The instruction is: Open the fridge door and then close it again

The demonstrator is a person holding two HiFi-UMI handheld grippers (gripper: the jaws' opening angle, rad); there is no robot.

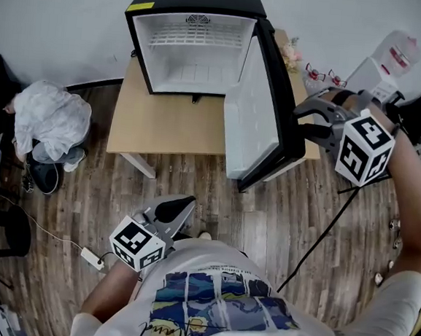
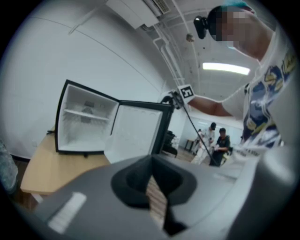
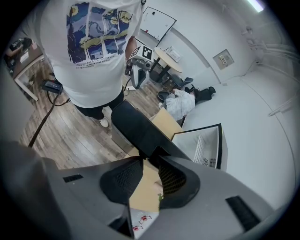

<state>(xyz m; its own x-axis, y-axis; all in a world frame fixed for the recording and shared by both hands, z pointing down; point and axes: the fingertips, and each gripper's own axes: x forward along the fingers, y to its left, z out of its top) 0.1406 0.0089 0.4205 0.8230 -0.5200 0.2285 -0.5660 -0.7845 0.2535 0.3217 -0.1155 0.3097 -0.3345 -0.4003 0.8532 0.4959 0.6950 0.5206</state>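
Note:
A small black fridge (image 1: 195,52) with a white, empty inside stands on a wooden table (image 1: 163,123). Its door (image 1: 253,116) is swung wide open to the right. My right gripper (image 1: 304,120) is open at the door's black outer edge, its jaws pointing at it. In the right gripper view, the door's (image 3: 136,129) edge runs up to the gap between the right gripper's (image 3: 149,164) jaws. My left gripper (image 1: 181,211) is held low by the person's body, far from the fridge, jaws together. The left gripper view shows the left gripper (image 2: 152,180), the fridge (image 2: 84,124) and its door (image 2: 136,133).
A heap of cloth and bags (image 1: 50,117) lies on the wooden floor at the left. A power strip (image 1: 93,258) with its cord is near my left gripper. Red glasses (image 1: 317,74) lie on the table's right end. People (image 2: 220,140) stand far off.

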